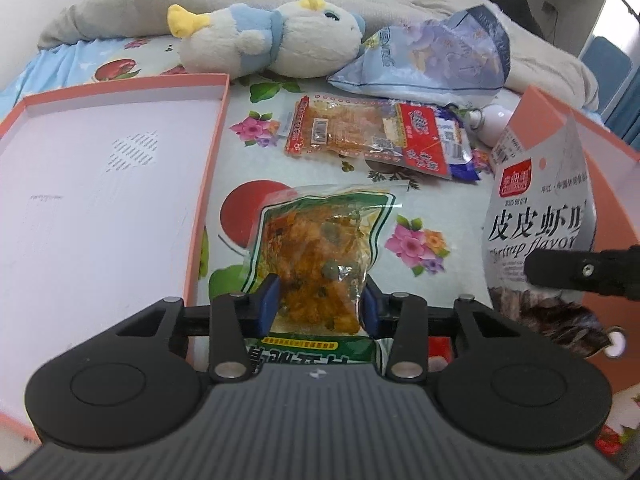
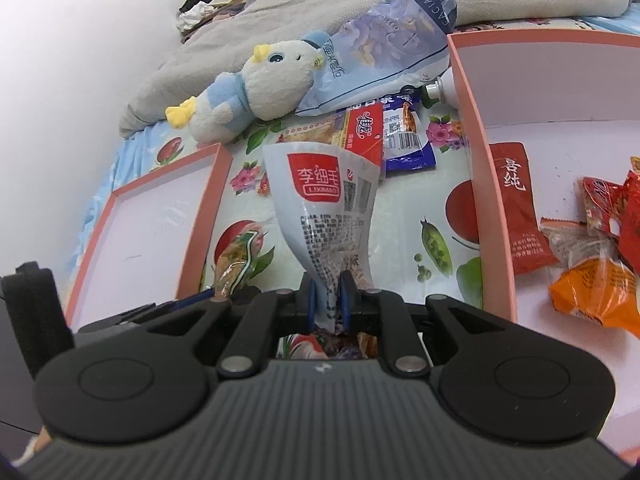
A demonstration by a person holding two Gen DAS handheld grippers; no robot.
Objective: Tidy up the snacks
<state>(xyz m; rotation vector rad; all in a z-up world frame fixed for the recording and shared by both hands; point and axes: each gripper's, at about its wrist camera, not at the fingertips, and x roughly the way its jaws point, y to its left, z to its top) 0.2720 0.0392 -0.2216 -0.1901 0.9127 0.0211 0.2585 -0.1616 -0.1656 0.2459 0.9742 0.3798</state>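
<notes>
The left gripper (image 1: 320, 300) pinches a clear green-edged packet of orange snack (image 1: 320, 256) between its blue pads, the shallow pink-rimmed lid (image 1: 208, 184) just left of it. The right gripper (image 2: 330, 304) is clamped tight on a crumpled grey shrimp-flavour bag (image 2: 324, 204). Beyond both lie red and blue snack packets (image 1: 380, 140), then a white-and-blue plush duck (image 1: 272, 40).

Snack packets (image 2: 576, 240) lie in the right box (image 2: 466, 92); left box (image 2: 200, 216) opposite.
</notes>
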